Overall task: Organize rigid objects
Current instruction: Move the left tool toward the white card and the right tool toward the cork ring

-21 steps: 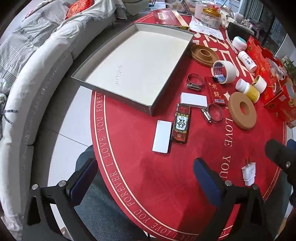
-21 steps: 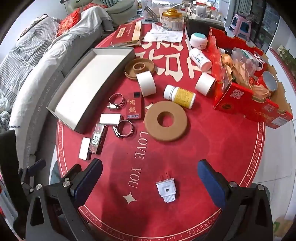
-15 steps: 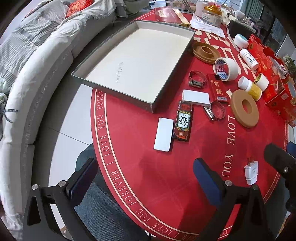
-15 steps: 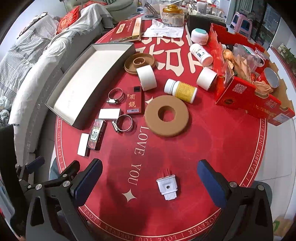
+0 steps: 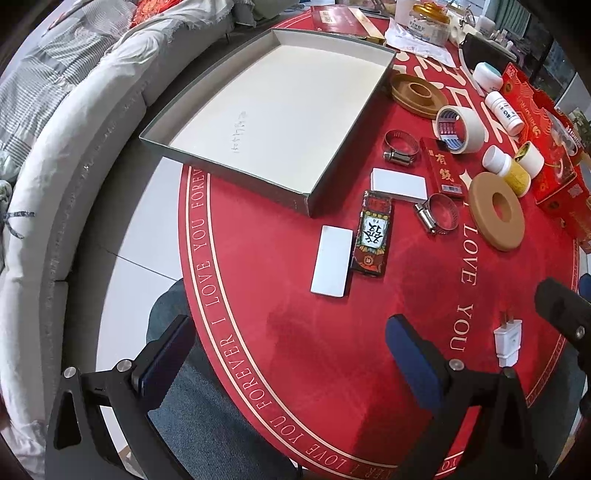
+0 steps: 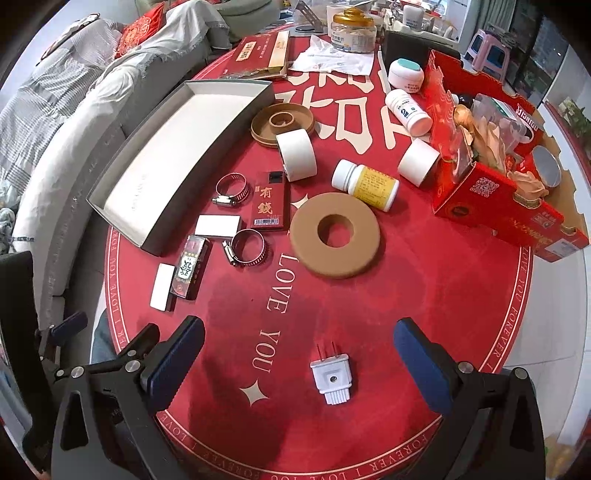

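A shallow grey box lid (image 5: 236, 173) with a white inside lies empty at the table's left edge; it also shows in the right wrist view (image 6: 122, 214). Small items lie right of it: a white plug adapter (image 6: 332, 374), a tan foam ring (image 6: 334, 236), two hose clamps (image 6: 245, 247), a red card box (image 6: 269, 206), a dark card pack (image 5: 373, 238), white cards (image 5: 332, 260), tape rolls (image 5: 460, 129) and pill bottles (image 6: 365, 184). My left gripper (image 5: 288, 354) is open and empty above the table's near edge. My right gripper (image 6: 295, 362) is open, with the adapter between its fingers' line, untouched.
A red carton (image 6: 498, 173) full of items stands at the right. A glass jar (image 6: 352, 27), a red flat box (image 6: 262, 51) and a tan dish (image 6: 282, 123) sit at the back. A grey sofa (image 5: 74, 110) runs along the left. Someone's knee (image 5: 173, 317) is under the left gripper.
Both grippers have drifted a little toward the table and objects; the adapter sits nearer the right gripper's fingers. Nothing was grasped or moved.
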Available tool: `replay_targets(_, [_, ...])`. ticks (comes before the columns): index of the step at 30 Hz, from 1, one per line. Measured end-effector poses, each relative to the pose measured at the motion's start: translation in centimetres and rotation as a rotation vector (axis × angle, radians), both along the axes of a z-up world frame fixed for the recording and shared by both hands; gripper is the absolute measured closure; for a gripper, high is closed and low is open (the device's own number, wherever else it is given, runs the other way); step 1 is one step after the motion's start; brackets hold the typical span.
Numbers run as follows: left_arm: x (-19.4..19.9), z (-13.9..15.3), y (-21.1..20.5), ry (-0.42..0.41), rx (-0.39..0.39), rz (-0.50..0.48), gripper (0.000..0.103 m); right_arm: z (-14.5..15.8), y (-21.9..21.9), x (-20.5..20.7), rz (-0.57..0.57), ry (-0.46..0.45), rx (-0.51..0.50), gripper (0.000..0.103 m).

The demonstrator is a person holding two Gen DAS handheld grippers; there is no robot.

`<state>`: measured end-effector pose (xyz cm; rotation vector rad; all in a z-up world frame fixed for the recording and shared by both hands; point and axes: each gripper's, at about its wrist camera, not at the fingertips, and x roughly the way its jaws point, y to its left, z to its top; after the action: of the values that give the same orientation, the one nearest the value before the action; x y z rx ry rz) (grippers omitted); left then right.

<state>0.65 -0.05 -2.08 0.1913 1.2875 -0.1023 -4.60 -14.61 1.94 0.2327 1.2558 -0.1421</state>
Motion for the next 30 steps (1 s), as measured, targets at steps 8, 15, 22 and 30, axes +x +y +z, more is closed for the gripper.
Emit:
replay_targets(8, [0.6,-1.3,0.0,-0.026,0.025,-0.02,0.0,-1.4,-0.4,-0.6,-0.003,0.031,0.009,0.0])
replay_targets(15, [2.0,-3.6,0.4,-0.003,0.021,-0.031,0.0,-3.5,-1.8,-2.0,-0.028,0.093,0.011,0.0])
replay_targets(22, [3.1,-4.9,-1.9,-0.049,0.067,-0.118,0.0,-5.7,-2.2,-2.7,-0.038,0.143,0.028,0.0])
replay_targets(30, [4.5,-5.1,-3.5,-0.087,0.039,-0.176,0.0,-9.8,-1.9,-2.3,0.006,0.212,-0.039,0.0])
